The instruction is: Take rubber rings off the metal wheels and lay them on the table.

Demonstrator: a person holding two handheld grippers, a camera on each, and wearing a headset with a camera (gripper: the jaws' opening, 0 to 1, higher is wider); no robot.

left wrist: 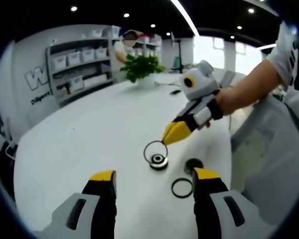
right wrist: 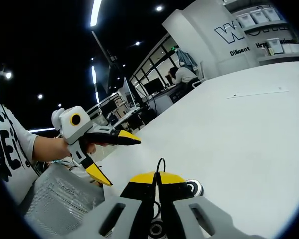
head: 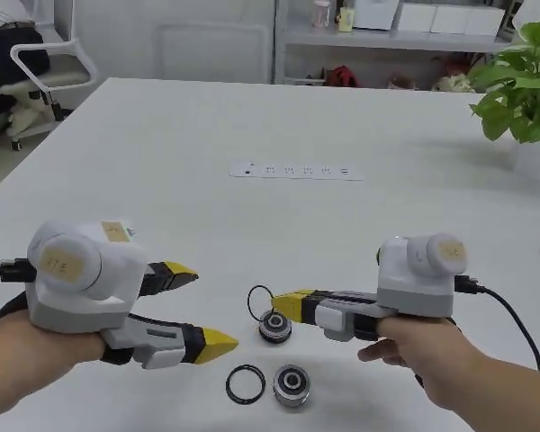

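Right gripper (head: 285, 304) pinches rubber ring (head: 249, 304) | white table (head: 252, 117) | shelves (head: 387, 40) behind

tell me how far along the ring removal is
Done: one rubber ring lies flat on the table beside the nearer wheel. In hand: the right gripper is shut on a second ring, raised over the farther wheel with its lower edge at it. Left: laying that ring down. The left gripper hangs open, holding nothing.
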